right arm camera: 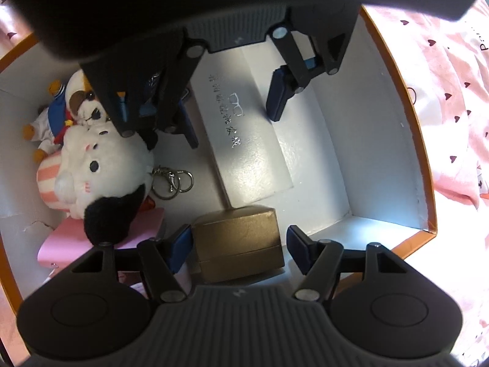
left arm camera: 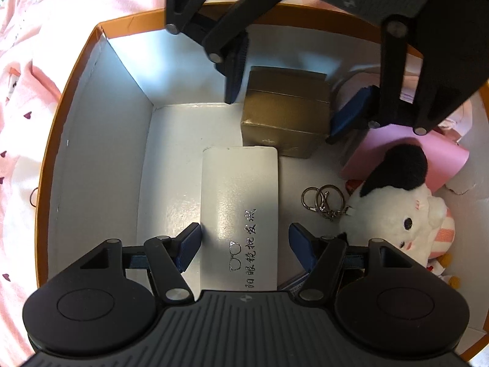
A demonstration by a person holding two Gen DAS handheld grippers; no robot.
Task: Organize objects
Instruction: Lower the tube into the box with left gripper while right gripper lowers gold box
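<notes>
White glasses case (left arm camera: pixel 240 214) between left claw's (left arm camera: pixel 244 244) parted, untouching pads (left arm camera: pixel 191 244).

You get strong fisheye bending at both views' edges, glare blowing out the pink heart-print bedsheet (right arm camera: pixel 452 98) and one white inner wall of the orange-rimmed cardboard box (left arm camera: pixel 134 58), while a blurred dark shape shades the right view's top.

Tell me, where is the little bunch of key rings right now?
The key rings lie on the floor of the orange box, between the white glasses case and the white plush cat, just below the gold box in the left wrist view.
</notes>
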